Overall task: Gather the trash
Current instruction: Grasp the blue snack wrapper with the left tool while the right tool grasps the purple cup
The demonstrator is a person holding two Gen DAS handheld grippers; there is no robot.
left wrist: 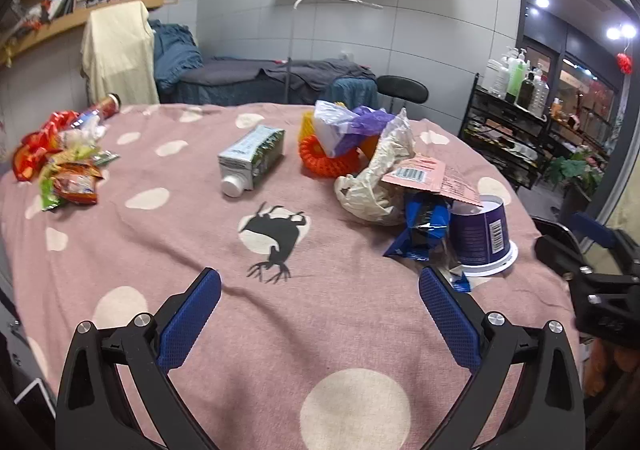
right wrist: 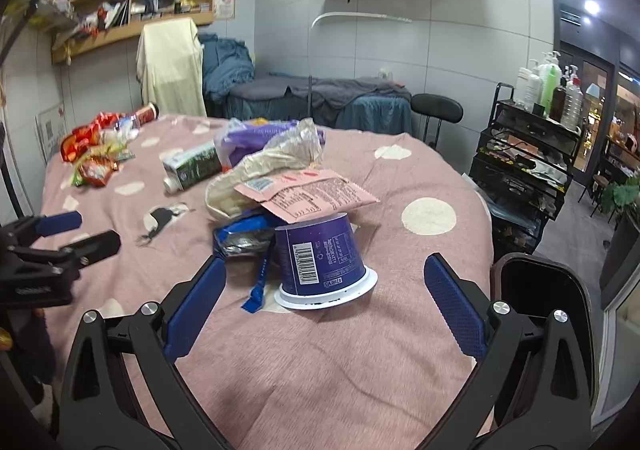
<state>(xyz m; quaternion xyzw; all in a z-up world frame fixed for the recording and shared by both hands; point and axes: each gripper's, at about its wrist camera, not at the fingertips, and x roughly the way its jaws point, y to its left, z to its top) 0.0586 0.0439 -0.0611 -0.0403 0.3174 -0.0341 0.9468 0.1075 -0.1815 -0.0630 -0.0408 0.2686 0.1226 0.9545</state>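
Bench (right wrist: 400, 350) under a pink spotted cloth carried all the trash. Landmark: upturned purple cup (right wrist: 324, 262), standing rim-down near the bench's right edge.

Leaning on and behind the cup: a heap of cream plastic bag (right wrist: 276, 166), pink flat packet (right wrist: 312, 192) resting across the cup's base, and crumpled blue wrapper (right wrist: 244, 238) touching the cup's left side. Farther behind the cup, an orange ring (left wrist: 328, 162) with a purple bag (left wrist: 348, 126). Left of the cup, well apart, a milk carton (left wrist: 252, 158) on its side; farthest left, a pile of red and green snack wrappers (left wrist: 64, 166).

Risk, as judged: lifting the cup would likely tip the pink packet and drag the blue wrapper, and the cup sat close enough to the edge to be knocked off.

Right hand-held gripper (right wrist: 324, 286) spread wide, jaws either side of the cup, touching nothing. Left hand-held gripper (left wrist: 320, 286) equally wide, empty, over bare cloth left of the cup.
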